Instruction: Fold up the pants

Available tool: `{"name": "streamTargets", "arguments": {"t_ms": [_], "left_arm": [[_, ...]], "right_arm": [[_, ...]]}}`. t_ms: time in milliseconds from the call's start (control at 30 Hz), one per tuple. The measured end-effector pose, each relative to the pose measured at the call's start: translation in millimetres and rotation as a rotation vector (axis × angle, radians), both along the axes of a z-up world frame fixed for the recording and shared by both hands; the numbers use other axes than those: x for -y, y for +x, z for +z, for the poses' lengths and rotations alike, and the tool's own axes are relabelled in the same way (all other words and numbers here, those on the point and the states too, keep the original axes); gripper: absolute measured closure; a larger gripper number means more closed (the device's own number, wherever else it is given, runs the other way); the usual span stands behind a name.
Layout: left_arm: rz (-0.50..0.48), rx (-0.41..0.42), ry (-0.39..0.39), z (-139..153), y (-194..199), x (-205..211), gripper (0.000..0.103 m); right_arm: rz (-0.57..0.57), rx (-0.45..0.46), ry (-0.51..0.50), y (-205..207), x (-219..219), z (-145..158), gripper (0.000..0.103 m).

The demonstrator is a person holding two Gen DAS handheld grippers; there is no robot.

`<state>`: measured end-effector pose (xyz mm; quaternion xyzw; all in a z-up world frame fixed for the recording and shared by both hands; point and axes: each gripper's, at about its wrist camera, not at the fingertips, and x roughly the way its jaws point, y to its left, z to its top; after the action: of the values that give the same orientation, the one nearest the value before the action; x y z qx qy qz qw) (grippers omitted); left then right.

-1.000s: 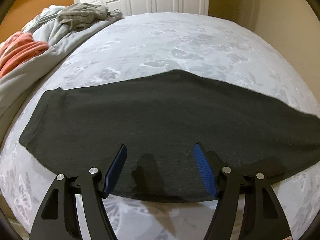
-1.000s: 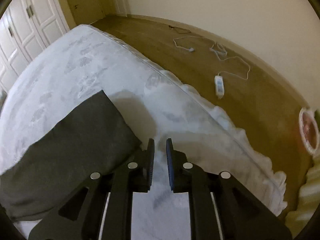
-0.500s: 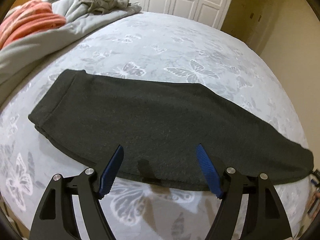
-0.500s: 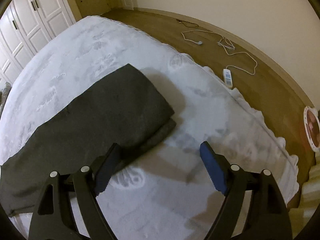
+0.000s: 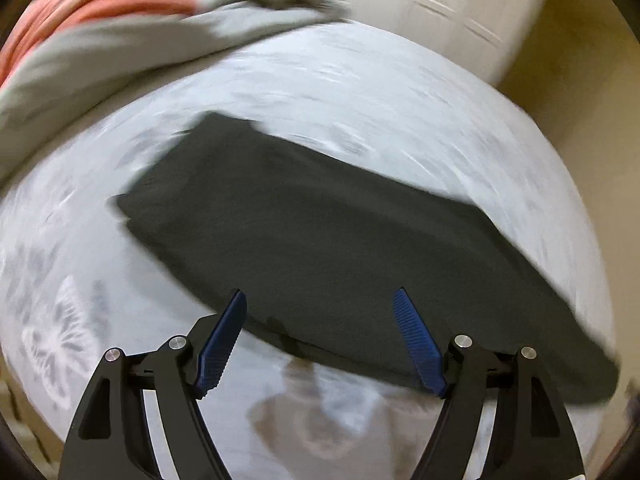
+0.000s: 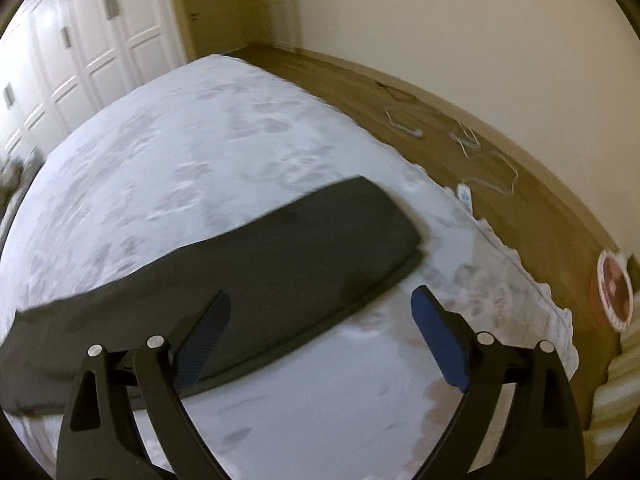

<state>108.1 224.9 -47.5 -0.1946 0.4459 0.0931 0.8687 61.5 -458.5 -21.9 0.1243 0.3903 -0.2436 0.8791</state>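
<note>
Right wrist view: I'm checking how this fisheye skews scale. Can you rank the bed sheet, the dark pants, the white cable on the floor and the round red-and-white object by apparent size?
1. bed sheet
2. dark pants
3. white cable, thin but widely sprawled
4. round red-and-white object, cut off near the frame's edge

The last two are unsure: both lie far off and distorted.

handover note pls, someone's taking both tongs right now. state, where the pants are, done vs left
Left tongs: open, nothing between the pads, above the pants' near edge.
Right tongs: jaws opening, nothing gripped, near the pants' right end.
Pants: dark, lying flat as one long strip across the butterfly-print bed, layers stacked at the right end.
Done: looks folded lengthwise, leg on leg.
Left: probably the crosswise folds to shorten the strip, then tidy.
Pile of other laundry at the far left, not touching the pants.
</note>
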Motion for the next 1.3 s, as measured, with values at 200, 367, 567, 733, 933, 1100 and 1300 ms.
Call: {"name": "streamTargets", "arguments": {"t_ms": [200,367,567,733,933,1100,1300], "left_arm": [[0.135,-0.055,-0.025,-7,6,-65,0.054],[0.179,-0.187,-0.071,-40,16,-81,0.094],[0.068,-0.027,0.135,13,-4,-26,0.059],[-0.133,0.007,0.106,21,-10,38,0.048],[-0.262,-0.015,0.137,11,0,100,0.041],[-0.337,-0.029,0.205,-6,3,127,0.040],[-0.390,-0.096,0.214,-24,5,134,0.040]], "right_arm": [[0.145,0.005,-0.036,17,-57,7,0.011],[0.079,-0.027,-0.019,24,-38,1,0.011],[-0.252,0.027,0.096,-17,65,-6,0.011],[-0.290,0.039,0.213,-34,113,-32,0.013],[-0.260,0.017,0.360,-21,127,-71,0.023],[-0.224,0.066,0.338,-7,127,-77,0.031],[-0.123,0.091,0.395,19,107,-74,0.096]]}}
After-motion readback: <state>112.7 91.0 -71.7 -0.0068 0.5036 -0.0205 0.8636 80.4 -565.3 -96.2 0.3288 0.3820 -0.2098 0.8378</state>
